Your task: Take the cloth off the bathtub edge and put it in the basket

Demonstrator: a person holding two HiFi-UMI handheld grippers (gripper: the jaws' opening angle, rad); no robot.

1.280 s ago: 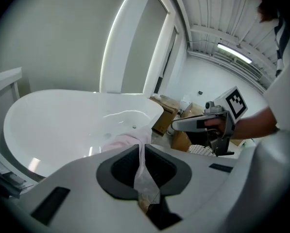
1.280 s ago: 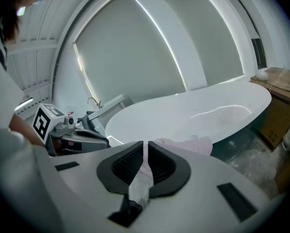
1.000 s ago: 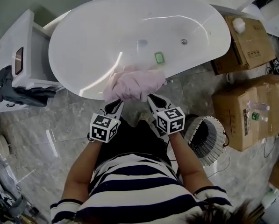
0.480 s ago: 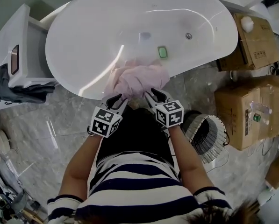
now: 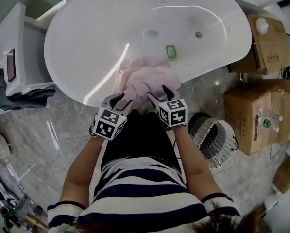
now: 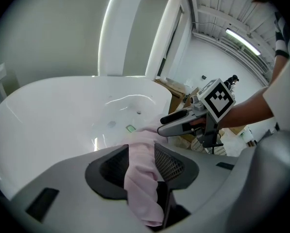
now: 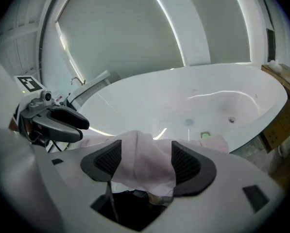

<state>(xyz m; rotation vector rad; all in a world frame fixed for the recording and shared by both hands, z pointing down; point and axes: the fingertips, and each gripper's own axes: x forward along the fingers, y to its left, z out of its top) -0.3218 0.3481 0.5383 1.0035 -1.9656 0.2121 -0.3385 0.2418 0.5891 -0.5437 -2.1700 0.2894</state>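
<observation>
The head camera looks steeply down past the person's striped top [image 5: 135, 188] and takes in the whole white oval bathtub [image 5: 110, 38]. The left gripper [image 5: 123, 101] carries its camera close over the tub's near rim, facing far and right, and catches the right gripper [image 5: 159, 93]. The right gripper's camera faces far across the basin, with the left gripper at its left edge. Each looks along jaws that have just been opening, with the crumpled pink cloth [image 5: 147, 79] between them. All three views share the cloth, the basin and a small green rectangular object [image 5: 171, 51].

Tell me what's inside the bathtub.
A small green object and the drain lie on the bathtub floor. The pink cloth draped over the near edge hides the wall beneath it.
</observation>
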